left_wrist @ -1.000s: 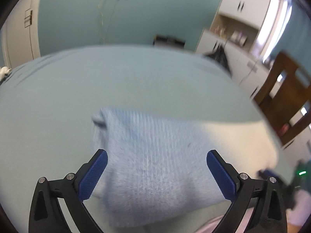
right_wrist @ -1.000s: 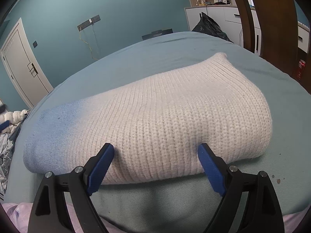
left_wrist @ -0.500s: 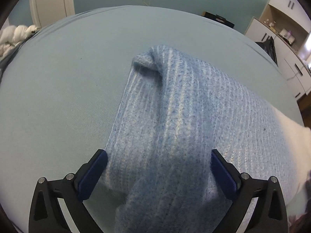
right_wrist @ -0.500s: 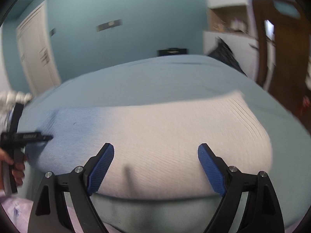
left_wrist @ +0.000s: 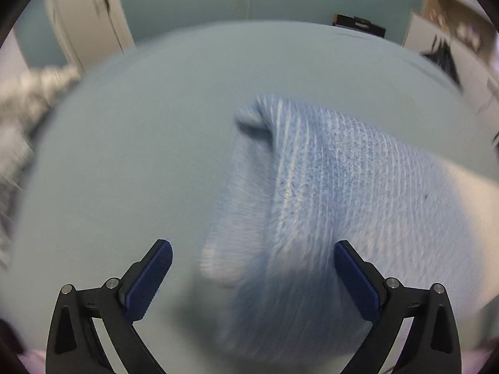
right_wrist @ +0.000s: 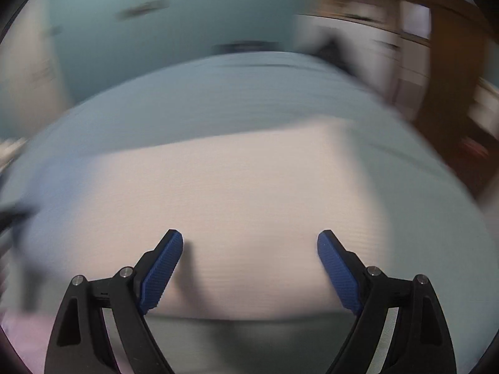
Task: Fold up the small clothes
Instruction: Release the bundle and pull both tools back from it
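The knitted garment (left_wrist: 336, 205) lies folded into a thick block on the pale blue-green bed cover (left_wrist: 131, 162); its blue end is seen from the left wrist, its cream end (right_wrist: 237, 212) from the right.

Risks, judged from this layout:
- The blue end shows a rolled, puckered corner at its far edge. If only the top layer is pinched there, the fold could be pulled open rather than carried over.
- The knit looks thick and springy (several layers stacked), so a fold may relax once released.
- Both views are smeared, so fine edge detail cannot be resolved; a grasp could be mislocated.

Tools:
- Left gripper (left_wrist: 253, 275): jaws spread wide, nothing clamped; the blue end lies beneath and partly between the pads. Contact cannot be told.
- Right gripper (right_wrist: 250, 268): jaws wide, empty, poised over the near edge of the cream end.
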A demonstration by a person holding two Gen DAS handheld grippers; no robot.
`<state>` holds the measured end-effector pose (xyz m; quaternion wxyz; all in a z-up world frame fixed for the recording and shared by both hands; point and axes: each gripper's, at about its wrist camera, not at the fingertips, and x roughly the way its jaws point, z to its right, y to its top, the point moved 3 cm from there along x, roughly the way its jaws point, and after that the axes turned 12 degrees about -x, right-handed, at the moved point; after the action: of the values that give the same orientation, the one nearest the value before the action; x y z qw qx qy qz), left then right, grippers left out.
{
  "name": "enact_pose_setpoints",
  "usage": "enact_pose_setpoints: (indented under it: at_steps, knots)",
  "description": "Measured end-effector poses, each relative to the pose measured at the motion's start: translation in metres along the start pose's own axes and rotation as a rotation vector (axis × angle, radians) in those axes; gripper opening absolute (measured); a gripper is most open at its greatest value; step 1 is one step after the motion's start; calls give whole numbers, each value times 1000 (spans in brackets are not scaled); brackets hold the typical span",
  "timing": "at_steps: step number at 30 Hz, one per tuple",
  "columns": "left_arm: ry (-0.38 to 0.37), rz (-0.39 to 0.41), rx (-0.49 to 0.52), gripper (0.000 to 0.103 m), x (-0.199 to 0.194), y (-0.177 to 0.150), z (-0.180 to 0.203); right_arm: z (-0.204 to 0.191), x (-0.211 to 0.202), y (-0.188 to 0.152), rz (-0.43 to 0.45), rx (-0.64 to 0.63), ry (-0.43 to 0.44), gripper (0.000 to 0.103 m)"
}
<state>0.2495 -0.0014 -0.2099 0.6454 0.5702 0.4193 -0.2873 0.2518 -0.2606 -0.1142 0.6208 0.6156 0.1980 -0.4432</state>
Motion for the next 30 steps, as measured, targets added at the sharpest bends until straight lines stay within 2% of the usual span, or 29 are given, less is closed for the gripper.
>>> enact_pose_setpoints:
  at_steps: [1, 4, 7, 9, 10, 13, 15, 16, 19, 22, 25, 27, 28, 30]
  knots:
    - [70, 48, 49, 103, -14, -2, 2, 22, 2, -6, -25, 79, 3, 86]
    - [152, 124, 80, 103, -47, -7, 0, 74, 5, -34, -58, 358, 139, 86]
    - [77, 130, 26, 103, -76, -16, -1, 87, 11, -68, -128, 534, 248, 86]
    - [-18, 101, -16, 103, -81, -22, 9, 80, 15, -76, -154, 529, 241, 86]
    - [-65, 84, -34, 103, -85, -28, 12, 70, 18, -75, -167, 469, 227, 86]
    - [-145, 35, -59, 103, -87, -46, 18, 39, 34, -66, -238, 311, 229, 86]
    - [-180, -2, -59, 103, -81, -52, 24, 31, 42, -66, -263, 280, 223, 86]
    - [-184, -21, -51, 103, -74, -54, 23, 30, 45, -66, -269, 284, 224, 86]
    - [-136, -32, -31, 103, -63, -54, 31, 44, 57, -63, -258, 351, 227, 86]
    - [-148, -49, -35, 103, -57, -54, 36, 56, 58, -62, -220, 403, 227, 86]
    - [-154, -49, -37, 103, -58, -51, 32, 64, 51, -67, -231, 411, 145, 86]
    - [-148, -39, -31, 103, -55, -54, 32, 78, 36, -77, -226, 472, 63, 86]
    - [-145, -34, -27, 103, -51, -54, 31, 87, 20, -78, -169, 514, 9, 86]
    - [-152, -34, -25, 103, -47, -53, 30, 92, -3, -69, -38, 538, 9, 87]
